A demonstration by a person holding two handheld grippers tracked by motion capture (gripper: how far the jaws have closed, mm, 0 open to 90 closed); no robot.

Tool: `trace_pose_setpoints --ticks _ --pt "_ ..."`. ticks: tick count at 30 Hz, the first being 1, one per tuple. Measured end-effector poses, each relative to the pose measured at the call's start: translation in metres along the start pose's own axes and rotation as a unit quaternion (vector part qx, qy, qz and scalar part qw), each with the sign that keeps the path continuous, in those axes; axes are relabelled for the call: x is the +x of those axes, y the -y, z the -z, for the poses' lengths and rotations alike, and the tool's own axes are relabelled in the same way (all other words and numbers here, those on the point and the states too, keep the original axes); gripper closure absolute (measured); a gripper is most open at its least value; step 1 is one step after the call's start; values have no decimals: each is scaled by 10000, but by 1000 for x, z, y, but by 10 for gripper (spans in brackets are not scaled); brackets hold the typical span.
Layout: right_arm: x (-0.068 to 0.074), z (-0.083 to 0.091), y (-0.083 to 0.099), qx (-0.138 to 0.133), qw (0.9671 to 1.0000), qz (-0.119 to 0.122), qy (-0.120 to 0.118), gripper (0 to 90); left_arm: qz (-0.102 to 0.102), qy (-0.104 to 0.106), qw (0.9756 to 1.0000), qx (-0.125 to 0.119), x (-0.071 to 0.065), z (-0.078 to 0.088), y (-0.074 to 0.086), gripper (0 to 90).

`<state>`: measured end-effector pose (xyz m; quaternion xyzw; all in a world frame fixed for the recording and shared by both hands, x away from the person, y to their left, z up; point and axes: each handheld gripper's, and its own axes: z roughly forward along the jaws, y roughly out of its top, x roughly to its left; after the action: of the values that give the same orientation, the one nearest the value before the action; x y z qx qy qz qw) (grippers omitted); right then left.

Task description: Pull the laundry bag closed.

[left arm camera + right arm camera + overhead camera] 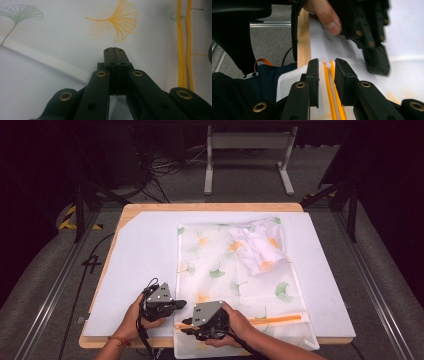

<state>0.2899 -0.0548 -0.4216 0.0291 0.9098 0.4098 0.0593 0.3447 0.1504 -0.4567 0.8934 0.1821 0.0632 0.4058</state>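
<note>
Laundry bag (235, 275) of white mesh, printed with green and orange ginkgo leaves, lies flat on the white board (145, 250) that covers the wooden table (210, 206), and its near edge hangs a little over the table's near side. An orange zipper (272, 321) runs left to right close to that near edge. At the bag's far right corner a crumpled white garment (257, 247) with the same leaf print sits on top of the mesh.

Both hands work at the near left of the bag. The left gripper (172, 303) rests at the bag's left border with its jaws pressed fully together; in the left gripper view (113, 53) its tips lie on the mesh beside the white seam tape (50, 61), and whether any fabric is pinched between them is hard to make out. The right gripper (187, 326) lies along the zipper's left end, just beside the left one. In the right gripper view (326, 66) its jaws stand partly apart on either side of the orange zipper, with what looks like the pale slider (325, 62) at their tips, and the pads are not pressing on it. The left gripper and a thumb (328, 17) crowd in just beyond.

Past the table's far edge stand a metal frame (247, 155) and loose cables (165, 170) on the grey floor.
</note>
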Motion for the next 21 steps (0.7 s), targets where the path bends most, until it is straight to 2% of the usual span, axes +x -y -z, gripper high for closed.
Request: trace_pose_setpoints --ticks 5,11,14,18,21 --pt "2 -19 -10 85 9998 139 -88 721 80 96 9999 20 2 -1 0 900" --pt "-2 -37 -12 215 9996 102 -155 689 99 142 9998 122 4 0 -2 900" --pt "-4 -44 -13 296 9994 100 -166 670 -12 82 9997 236 4 0 -4 900" --pt "-6 -51 -13 391 9991 42 -131 669 14 90 9997 233 4 0 -4 900" --pt "-7 -54 -14 452 9989 17 -130 717 -14 74 9996 265 3 0 -5 900"
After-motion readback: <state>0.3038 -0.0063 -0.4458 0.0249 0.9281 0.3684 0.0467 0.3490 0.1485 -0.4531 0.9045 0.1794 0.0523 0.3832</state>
